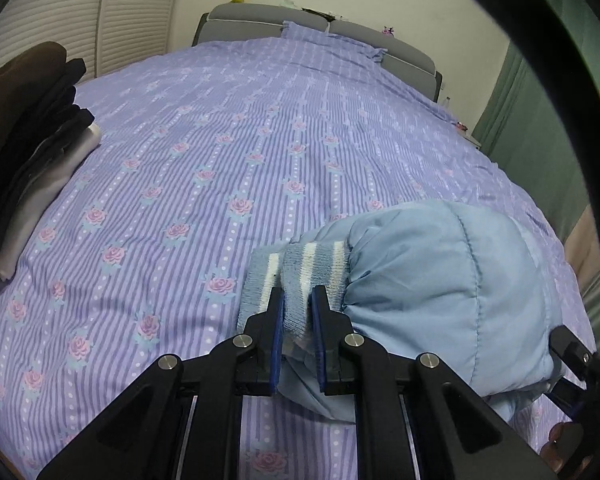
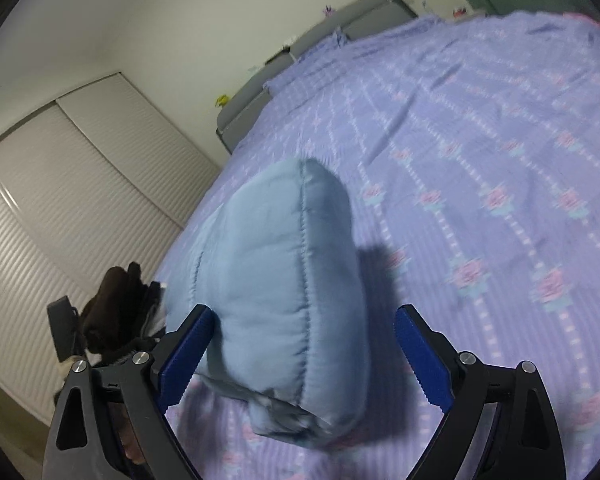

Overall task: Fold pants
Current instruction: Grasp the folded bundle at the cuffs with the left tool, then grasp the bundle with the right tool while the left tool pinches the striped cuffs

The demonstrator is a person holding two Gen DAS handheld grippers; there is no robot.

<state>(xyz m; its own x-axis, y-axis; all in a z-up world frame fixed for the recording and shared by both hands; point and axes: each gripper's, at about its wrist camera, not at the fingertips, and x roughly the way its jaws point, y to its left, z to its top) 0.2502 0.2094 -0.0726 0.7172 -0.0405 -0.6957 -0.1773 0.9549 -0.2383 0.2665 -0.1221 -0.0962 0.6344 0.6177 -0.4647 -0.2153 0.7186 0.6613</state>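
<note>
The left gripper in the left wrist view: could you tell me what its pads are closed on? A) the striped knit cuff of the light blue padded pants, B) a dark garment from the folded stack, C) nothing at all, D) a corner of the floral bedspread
A: the left gripper pinches the striped knit cuff of the light blue padded pants.

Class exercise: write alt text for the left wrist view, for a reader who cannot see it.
The left gripper is shut on the striped knit cuff of padded light blue pants, bundled on a bed with a purple rose-striped cover. A stack of dark folded clothes sits at the bed's left edge, with a grey headboard beyond.
</note>
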